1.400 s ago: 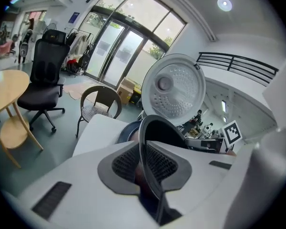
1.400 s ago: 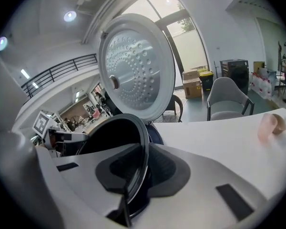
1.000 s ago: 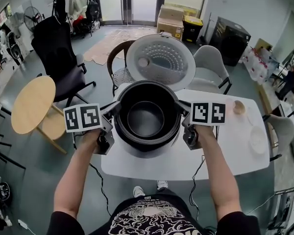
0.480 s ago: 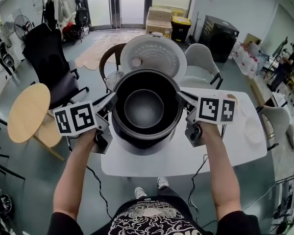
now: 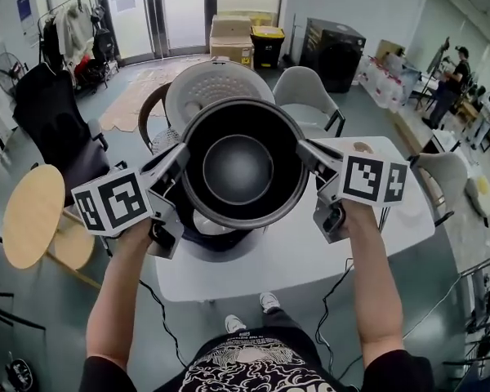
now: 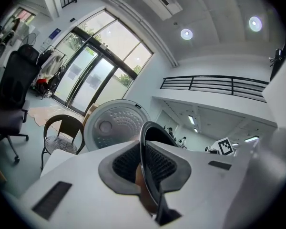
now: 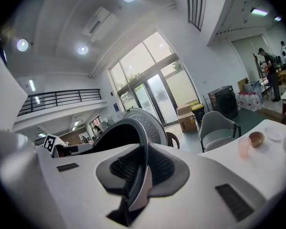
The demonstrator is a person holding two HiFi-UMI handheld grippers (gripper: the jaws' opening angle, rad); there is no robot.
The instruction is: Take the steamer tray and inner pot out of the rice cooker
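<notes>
The left gripper point(image 5: 176, 160) is pinched on the left rim of the inner pot point(image 5: 237, 168), which is held clear above the rice cooker point(image 5: 220, 247) near the table's point(image 5: 310, 260) left edge. The right gripper point(image 5: 304, 150) is clamped on the opposite rim, so the load is likely kept balanced.

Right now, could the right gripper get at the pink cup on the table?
Probably not. The right gripper is shut on the pot, holding it up with the left gripper. The cup stands unobstructed, but reaching means letting go.
</notes>
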